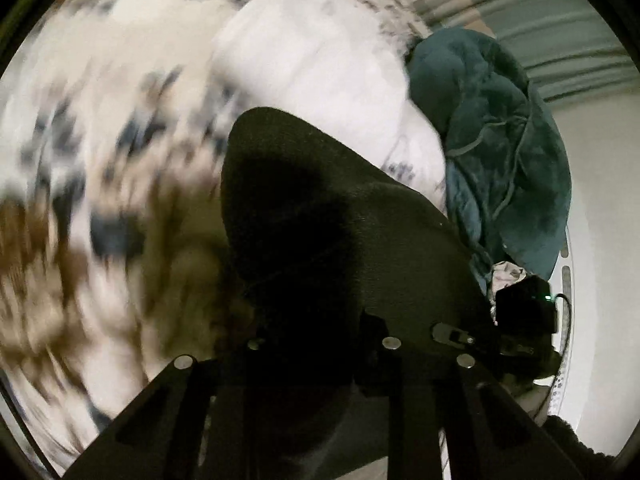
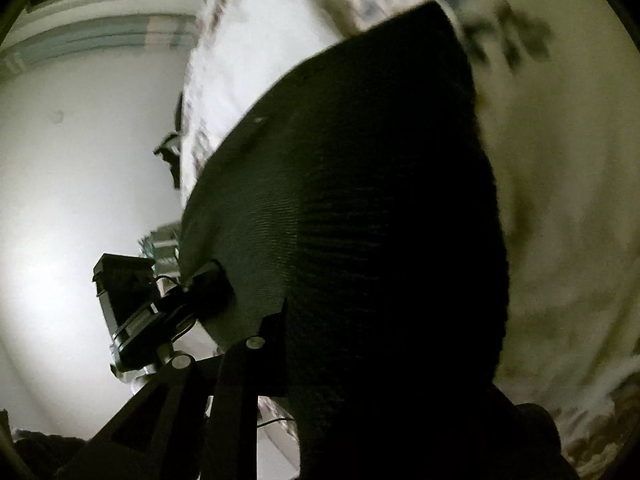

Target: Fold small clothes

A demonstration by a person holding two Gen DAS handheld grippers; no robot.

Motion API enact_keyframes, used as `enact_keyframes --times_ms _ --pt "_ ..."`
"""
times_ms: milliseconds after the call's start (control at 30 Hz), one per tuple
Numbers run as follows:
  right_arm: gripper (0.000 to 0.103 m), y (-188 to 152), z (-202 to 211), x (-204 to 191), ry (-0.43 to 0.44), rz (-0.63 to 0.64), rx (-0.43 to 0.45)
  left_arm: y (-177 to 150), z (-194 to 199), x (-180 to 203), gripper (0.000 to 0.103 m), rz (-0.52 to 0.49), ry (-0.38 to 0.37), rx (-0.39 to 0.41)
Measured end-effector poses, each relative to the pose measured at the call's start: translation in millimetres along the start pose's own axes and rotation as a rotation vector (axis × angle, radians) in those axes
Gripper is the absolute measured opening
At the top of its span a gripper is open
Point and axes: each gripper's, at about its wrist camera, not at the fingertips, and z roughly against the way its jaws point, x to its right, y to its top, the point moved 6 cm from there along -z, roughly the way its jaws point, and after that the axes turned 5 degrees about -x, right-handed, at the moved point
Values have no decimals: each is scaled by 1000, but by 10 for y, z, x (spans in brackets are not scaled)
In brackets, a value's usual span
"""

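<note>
Blurry patterned bed (image 1: pixel 100 160) filled the frame's left. Both tools, left tool (image 1: pixel 320 344) and right tool (image 2: pixel 256 344), pinched the black cloth (image 1: pixel 320 208), lifted at centre. Next, I think: lay it flat and fold.

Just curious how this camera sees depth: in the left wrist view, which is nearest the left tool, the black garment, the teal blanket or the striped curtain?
1. Black garment, draped over the left tool.
2. Teal blanket, right, on the bed.
3. Striped curtain, upper right, behind.
</note>
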Motion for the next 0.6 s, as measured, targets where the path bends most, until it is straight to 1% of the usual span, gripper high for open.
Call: enact_keyframes --times_ms 33,67,100,133,167,200,267,300,333,367,400,433,467,567,600 --pt "20 157 122 -60 0 3 14 232 60 95 18 -18 -1 6" --pt "20 279 190 -197 4 6 40 363 89 145 18 -27 -1 10" --pt "20 374 226 -293 9 10 57 609 142 219 18 -43 2 18" --pt "20 509 262 -413 15 15 81 769 200 233 18 -53 2 24" --pt "20 691 306 -540 23 17 109 1053 255 296 18 -66 0 34" --pt "20 837 331 -624 28 19 128 1246 278 343 18 -80 4 44" --pt "20 1269 406 -784 37 26 177 1737 302 396 18 -114 32 64" --pt "20 1439 410 -839 36 31 192 1907 312 383 19 -127 43 68" --pt "20 1700 366 -914 30 32 214 2166 266 364 19 -135 62 67" --pt "20 1856 322 -944 29 32 222 2344 223 319 19 -137 79 63" --pt "20 2008 267 -961 25 30 226 2496 159 285 19 -140 92 56" --pt "20 2234 163 -959 13 19 230 2679 65 210 19 -139 111 46" --pt "20 2366 56 -953 4 14 227 2785 -10 152 19 -136 123 35" --pt "20 2680 -200 -830 -57 -3 205 2989 -262 -109 19 -116 165 -13" --pt "20 2727 -254 -784 -74 -8 196 3030 -327 -189 20 -111 173 -31"
